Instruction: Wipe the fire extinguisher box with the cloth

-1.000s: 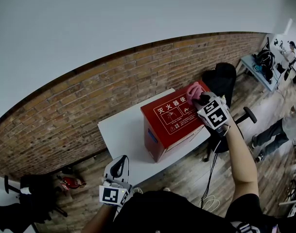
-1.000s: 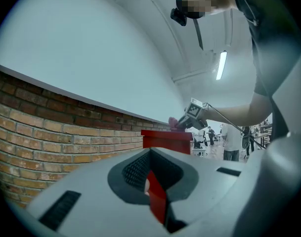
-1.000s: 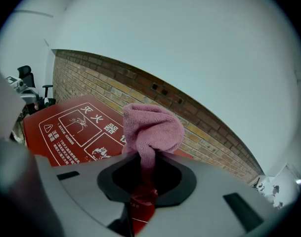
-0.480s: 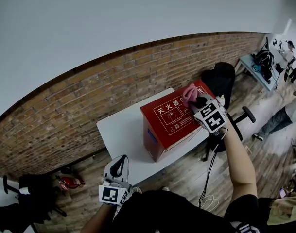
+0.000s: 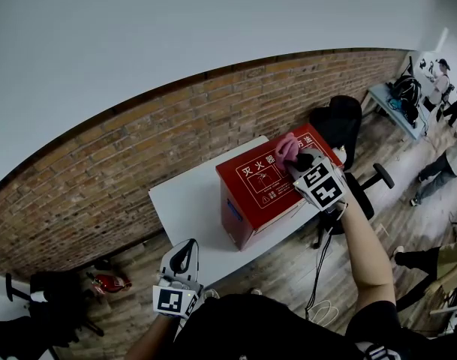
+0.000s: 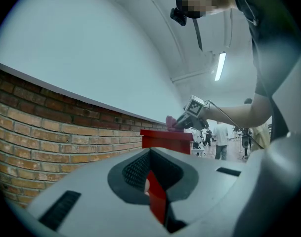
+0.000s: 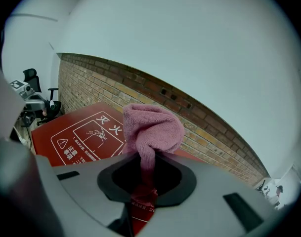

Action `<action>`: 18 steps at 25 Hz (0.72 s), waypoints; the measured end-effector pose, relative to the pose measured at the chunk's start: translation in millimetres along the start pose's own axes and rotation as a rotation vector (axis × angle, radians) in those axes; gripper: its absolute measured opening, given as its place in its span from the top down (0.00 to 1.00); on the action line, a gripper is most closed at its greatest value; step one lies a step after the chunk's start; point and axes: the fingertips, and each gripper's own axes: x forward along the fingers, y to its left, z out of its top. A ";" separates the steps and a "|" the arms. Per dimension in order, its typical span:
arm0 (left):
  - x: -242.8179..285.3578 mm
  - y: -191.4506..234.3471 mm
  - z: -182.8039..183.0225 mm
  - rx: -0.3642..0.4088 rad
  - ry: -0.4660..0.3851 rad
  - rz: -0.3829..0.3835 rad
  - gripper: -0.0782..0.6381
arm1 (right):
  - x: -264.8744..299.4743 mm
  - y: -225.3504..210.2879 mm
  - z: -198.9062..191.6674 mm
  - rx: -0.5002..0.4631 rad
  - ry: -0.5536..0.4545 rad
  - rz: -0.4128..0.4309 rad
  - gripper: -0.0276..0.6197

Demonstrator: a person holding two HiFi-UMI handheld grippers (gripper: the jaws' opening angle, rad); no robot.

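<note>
The red fire extinguisher box [image 5: 262,180] stands on the white surface [image 5: 184,201], just in front of the brick wall [image 5: 130,163]. Over the box's top, towards its right end, the right hand-held gripper [image 5: 300,159] is clamped on a bunched pink cloth [image 5: 287,147]. The left hand-held gripper [image 5: 184,259] hangs well clear of the box, its jaws drawn together on nothing.

Left gripper [image 5: 183,259] and right gripper [image 5: 302,160] are pale grey, each with a cube [image 5: 320,187] of black-and-white square markers. A thin black cable [image 5: 323,261] hangs below the right cube. Black short-sleeved top [image 5: 243,328].
</note>
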 end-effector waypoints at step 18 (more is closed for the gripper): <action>-4.7 -5.1 1.6 0.003 -0.001 -0.011 0.83 | -5.6 43.1 22.0 -0.022 -0.038 0.070 0.86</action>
